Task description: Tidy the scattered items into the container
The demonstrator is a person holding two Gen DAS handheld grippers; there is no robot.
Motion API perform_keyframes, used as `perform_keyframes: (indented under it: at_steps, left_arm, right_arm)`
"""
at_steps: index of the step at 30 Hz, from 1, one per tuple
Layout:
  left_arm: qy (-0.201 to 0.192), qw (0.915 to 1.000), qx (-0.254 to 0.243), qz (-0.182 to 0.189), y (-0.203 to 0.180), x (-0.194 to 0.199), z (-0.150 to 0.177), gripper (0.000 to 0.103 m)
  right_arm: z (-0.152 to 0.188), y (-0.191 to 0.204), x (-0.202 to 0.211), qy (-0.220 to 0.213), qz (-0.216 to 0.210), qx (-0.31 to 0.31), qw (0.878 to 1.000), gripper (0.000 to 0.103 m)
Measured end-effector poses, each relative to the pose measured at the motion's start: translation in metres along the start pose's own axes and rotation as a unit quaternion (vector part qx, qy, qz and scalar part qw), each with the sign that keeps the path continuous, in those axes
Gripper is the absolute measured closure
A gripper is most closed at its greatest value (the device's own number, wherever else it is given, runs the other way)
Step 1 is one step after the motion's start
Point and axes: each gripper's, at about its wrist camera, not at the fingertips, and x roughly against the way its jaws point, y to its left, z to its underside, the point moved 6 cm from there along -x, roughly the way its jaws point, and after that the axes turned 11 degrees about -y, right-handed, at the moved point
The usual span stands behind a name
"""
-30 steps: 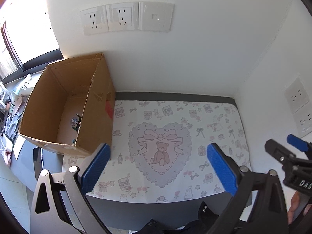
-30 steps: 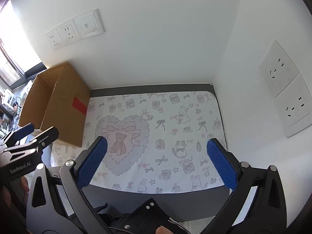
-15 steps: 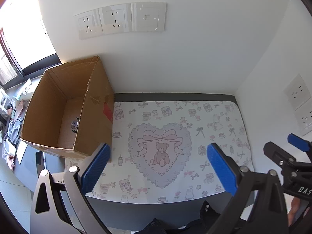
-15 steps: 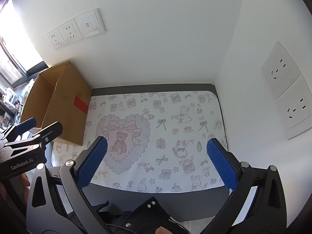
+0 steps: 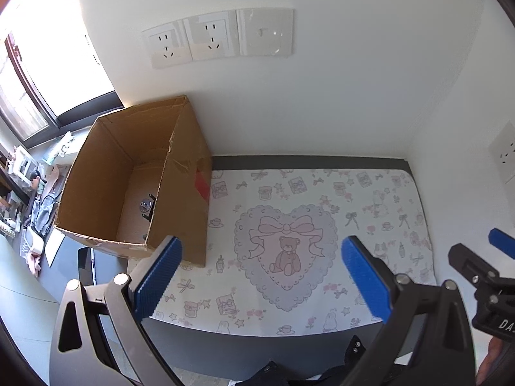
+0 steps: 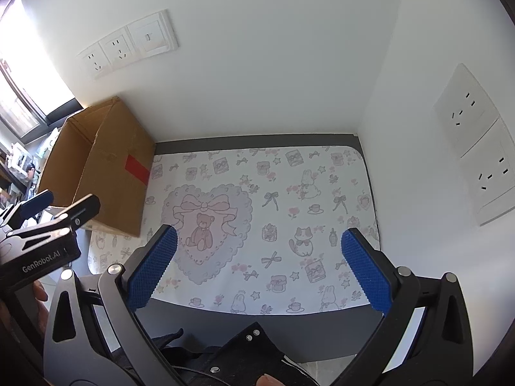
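An open cardboard box (image 5: 180, 193) stands at the left end of the patterned mat (image 5: 370, 199); it also shows in the right wrist view (image 6: 119, 148). Small metal and dark items (image 5: 146, 207) lie on its floor, partly hidden by the near wall. No loose items show on the mat (image 6: 289, 173). My left gripper (image 5: 262, 276) is open and empty, held above the mat's front edge. My right gripper (image 6: 259, 267) is open and empty, to the right of the left one. Each gripper shows at the edge of the other's view.
White walls with socket plates (image 5: 222, 37) close the back and the right side (image 6: 476, 141). A window (image 5: 29, 74) and a cluttered shelf (image 5: 29, 173) lie to the left. A dark desk edge (image 5: 257, 347) runs below the mat.
Both grippers have drawn slightly back and up; the box and mat sit lower and smaller in view. Both grippers stay open and empty.
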Motion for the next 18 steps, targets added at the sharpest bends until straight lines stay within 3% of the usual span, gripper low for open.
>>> perform_keyframes:
  at_steps: [18]
  left_arm:
    - [-0.005,1.0000,-0.001,-0.003,0.0002,0.0029,-0.0044,0.004]
  right_arm:
    - [-0.0012,0.0005,-0.0034,0.003,-0.002,-0.001,1.000,0.000]
